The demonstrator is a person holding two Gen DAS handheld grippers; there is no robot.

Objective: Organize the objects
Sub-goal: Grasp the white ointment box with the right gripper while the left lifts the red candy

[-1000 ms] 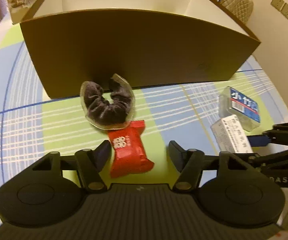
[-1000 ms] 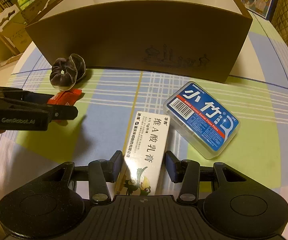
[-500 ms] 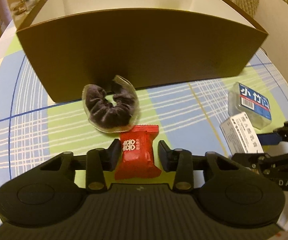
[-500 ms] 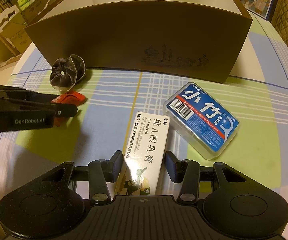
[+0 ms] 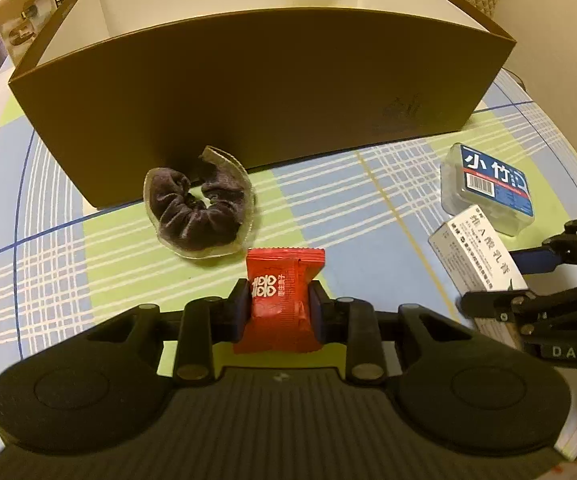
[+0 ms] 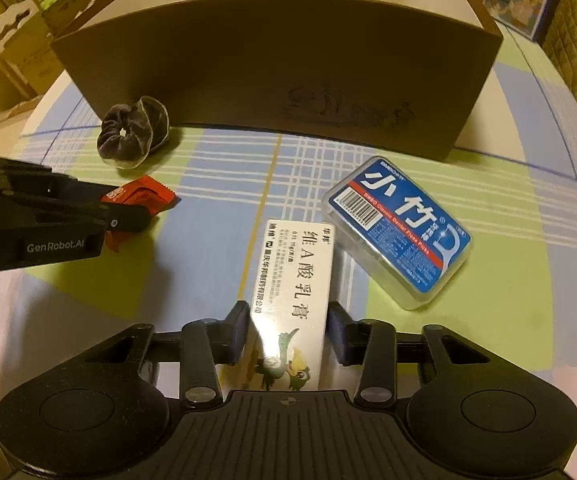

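My left gripper (image 5: 278,306) is shut on a red snack packet (image 5: 280,300), held low over the checked tablecloth; the same packet (image 6: 144,196) shows in the right wrist view beside the left gripper (image 6: 128,216). A dark velvet scrunchie (image 5: 198,216) in clear wrap lies just beyond it, against the brown cardboard box (image 5: 264,76). My right gripper (image 6: 288,330) has its fingers against both long sides of a white ointment box (image 6: 294,280), which rests on the table. A blue-labelled clear floss case (image 6: 400,232) lies right of it.
The big brown box (image 6: 280,68) has a white inside with dividers and spans the back of the table. Cartons and shelves stand at the far left, a quilted chair at the far right. The round table's edge curves close on both sides.
The left gripper slid forward around the red packet and shut on it. The right gripper's fingers narrowed slightly onto the white box, which stayed in place.
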